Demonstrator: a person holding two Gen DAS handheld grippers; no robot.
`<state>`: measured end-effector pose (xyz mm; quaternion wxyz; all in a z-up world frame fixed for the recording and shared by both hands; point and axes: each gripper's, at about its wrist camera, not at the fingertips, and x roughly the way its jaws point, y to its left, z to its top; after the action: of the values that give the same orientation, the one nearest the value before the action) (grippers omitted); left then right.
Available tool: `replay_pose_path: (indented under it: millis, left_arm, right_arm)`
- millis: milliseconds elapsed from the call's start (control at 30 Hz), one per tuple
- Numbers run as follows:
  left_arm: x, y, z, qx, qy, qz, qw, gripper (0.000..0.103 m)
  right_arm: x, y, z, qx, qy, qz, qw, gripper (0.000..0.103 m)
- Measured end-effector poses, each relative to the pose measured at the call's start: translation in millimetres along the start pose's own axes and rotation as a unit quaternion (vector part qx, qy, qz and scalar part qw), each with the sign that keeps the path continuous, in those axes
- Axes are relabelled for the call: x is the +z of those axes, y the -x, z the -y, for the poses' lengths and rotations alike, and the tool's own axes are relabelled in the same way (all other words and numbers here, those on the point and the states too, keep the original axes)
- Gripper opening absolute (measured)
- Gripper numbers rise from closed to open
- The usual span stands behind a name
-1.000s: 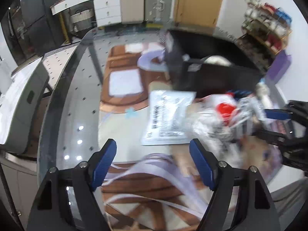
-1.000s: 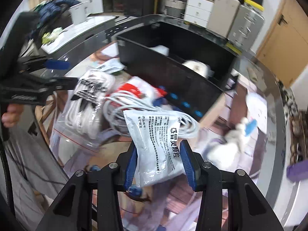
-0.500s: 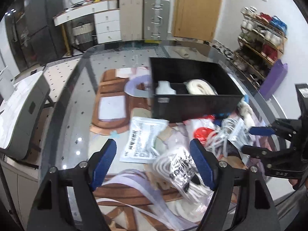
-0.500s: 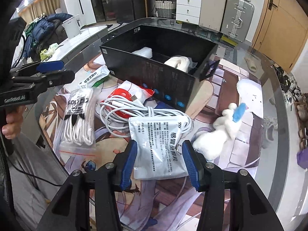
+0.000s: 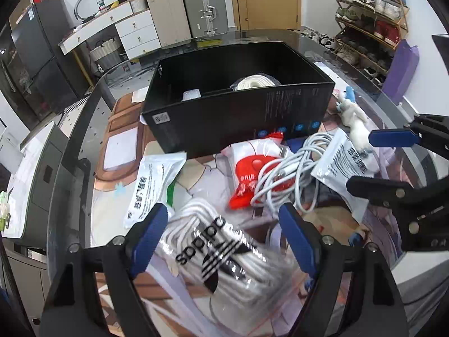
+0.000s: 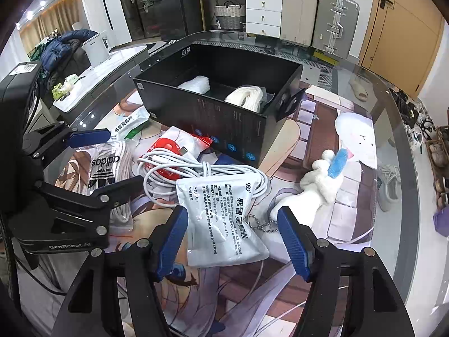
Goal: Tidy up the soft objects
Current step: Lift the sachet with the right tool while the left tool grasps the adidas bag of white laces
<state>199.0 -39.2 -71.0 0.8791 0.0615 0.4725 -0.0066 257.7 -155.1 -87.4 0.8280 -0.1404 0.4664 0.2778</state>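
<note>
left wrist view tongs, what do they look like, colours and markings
The left tongs have matte black frames with silver screw heads and ribbed blue pads on both fingers. The right tongs match. In the right wrist view, the left body carries pale "GenRobot.AI" lettering.

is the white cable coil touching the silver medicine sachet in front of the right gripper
Touching. In the right wrist view the silver foil medicine sachet lies over the coiled white charging cable, its top edge covering several loops with no gap.

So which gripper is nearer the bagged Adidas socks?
Left. The left gripper is open with the bagged Adidas socks between its fingers; the right gripper sits open over the white medicine sachet, off to the side.
</note>
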Motion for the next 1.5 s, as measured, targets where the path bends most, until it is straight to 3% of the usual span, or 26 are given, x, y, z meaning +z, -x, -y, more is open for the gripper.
replay_pose_path:
  millis: [267,800,1000,1067,1133,1267,1500]
  left_arm:
    - [-15,10,-7,-0.002,-0.032,0.011,0.9994,0.086]
    - [-42,3,-45,-0.09,0.012,-0.051,0.9946,0.088]
    - [-35,0,-49,-0.104,0.045,-0.046,0.9925,0.087]
    - [-31,-1,-52,-0.108,0.05,-0.045,0.9918,0.078]
    - [-29,-4,-51,-0.115,0.046,-0.052,0.9909,0.055]
    - [-31,-1,-46,-0.105,0.022,-0.047,0.9931,0.043]
    - [-33,13,-40,-0.098,-0.018,-0.024,0.9947,0.038]
  right_arm:
    - [-3,-3,-5,0.007,0.011,-0.007,1.0,0.068]
    - [-7,-18,-6,-0.002,0.013,-0.028,1.0,0.068]
    - [-9,-26,-9,0.006,0.008,-0.036,0.999,0.068]
    - [-11,-28,-10,0.012,0.004,-0.043,0.999,0.062]
    - [-12,-26,-9,0.006,0.0,-0.043,0.999,0.056]
    - [-16,-21,-13,0.011,-0.004,-0.041,0.999,0.048]
    - [-20,-1,-33,0.019,0.016,-0.015,1.0,0.043]
